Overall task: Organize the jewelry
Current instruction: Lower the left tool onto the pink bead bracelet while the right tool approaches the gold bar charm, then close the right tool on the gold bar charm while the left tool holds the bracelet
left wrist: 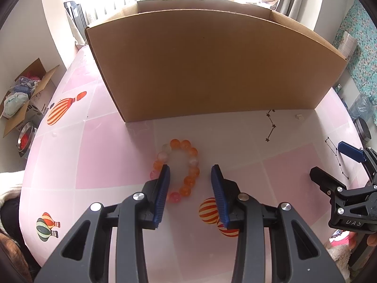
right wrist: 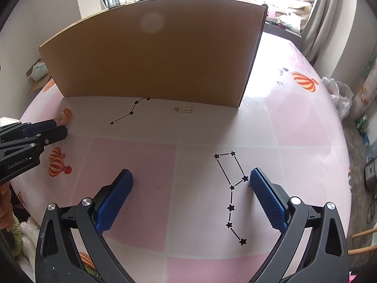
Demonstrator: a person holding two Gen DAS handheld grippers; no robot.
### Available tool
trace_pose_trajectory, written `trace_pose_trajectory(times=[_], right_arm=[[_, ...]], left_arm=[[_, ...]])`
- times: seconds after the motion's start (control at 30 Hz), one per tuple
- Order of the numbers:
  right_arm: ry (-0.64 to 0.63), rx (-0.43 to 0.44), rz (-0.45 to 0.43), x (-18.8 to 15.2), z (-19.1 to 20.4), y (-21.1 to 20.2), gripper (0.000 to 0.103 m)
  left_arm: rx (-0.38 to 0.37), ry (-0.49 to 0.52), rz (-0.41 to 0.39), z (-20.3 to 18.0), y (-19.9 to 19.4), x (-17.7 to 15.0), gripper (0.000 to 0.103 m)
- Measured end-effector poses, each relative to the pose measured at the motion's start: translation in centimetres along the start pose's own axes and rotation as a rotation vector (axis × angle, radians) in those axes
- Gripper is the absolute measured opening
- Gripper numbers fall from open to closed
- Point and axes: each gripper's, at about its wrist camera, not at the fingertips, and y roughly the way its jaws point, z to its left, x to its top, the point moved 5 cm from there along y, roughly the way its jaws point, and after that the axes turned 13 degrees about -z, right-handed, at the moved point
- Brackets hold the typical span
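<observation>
Left gripper hovering over bracelet near box, jaws spread, straddling right bead strand, not pinching. Recommend lowering squarely before closing. Right gripper idling spread.

The left gripper tilts steeply downward with its blue pads partly apart and nothing pressed between them; the right gripper tilts down likewise, jaws spread wide and empty, well off to its side.
</observation>
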Motion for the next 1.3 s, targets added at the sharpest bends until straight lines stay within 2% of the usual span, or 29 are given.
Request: trace_pose_trajectory(times=[0.13, 0.3, 0.4, 0.47, 0.5, 0.53, 0.6, 0.73, 1.17, 1.3], right_arm=[[0.001, 0.011, 0.040, 1.0, -0.7, 0.1, 0.095], [0.028, 0.041, -0.036, 3.8, -1.6, -0.4, 0.094], [0.062, 0.040, -0.032, 4.8, -2.1, 0.6, 0.075], [0.068, 0.043, -0.029, 5.2, -1.7, 1.3, 0.069], [0.063, 0.046, -0.027, 5.0, -1.8, 1.5, 0.059], [0.054, 0.047, -0.025, 5.1, -1.7, 1.8, 0.055], [0.038, 0.048, -0.032, 6.3, -1.5, 3.1, 0.051], [0.015, 0.039, -0.020, 6.7, -1.5, 5.2, 0.037], [-0.029, 0.021, -0.038, 7.9, -1.3, 7.5, 0.027], [-0.018, 0.030, -0.036, 7.5, -1.5, 7.5, 0.015]], left_arm=[[-0.013, 0.016, -0.028, -0.2, -0.1, -0.4, 0.035], [-0.025, 0.041, -0.053, -0.1, -0.1, -0.7, 0.035], [-0.024, 0.043, -0.061, 0.2, -0.2, -0.9, 0.031], [-0.025, 0.034, -0.063, 0.6, -0.4, -1.0, 0.027], [-0.027, 0.027, -0.064, 0.6, -0.4, -1.1, 0.025], [-0.030, 0.023, -0.064, 0.8, -0.5, -1.1, 0.024], [-0.041, 0.015, -0.063, 0.9, -0.4, -1.0, 0.022], [-0.045, 0.023, -0.064, 0.9, -0.3, -0.9, 0.022], [-0.046, 0.046, -0.066, 0.4, -0.4, -0.8, 0.022], [-0.040, 0.049, -0.071, 0.3, -0.4, -0.7, 0.022]])
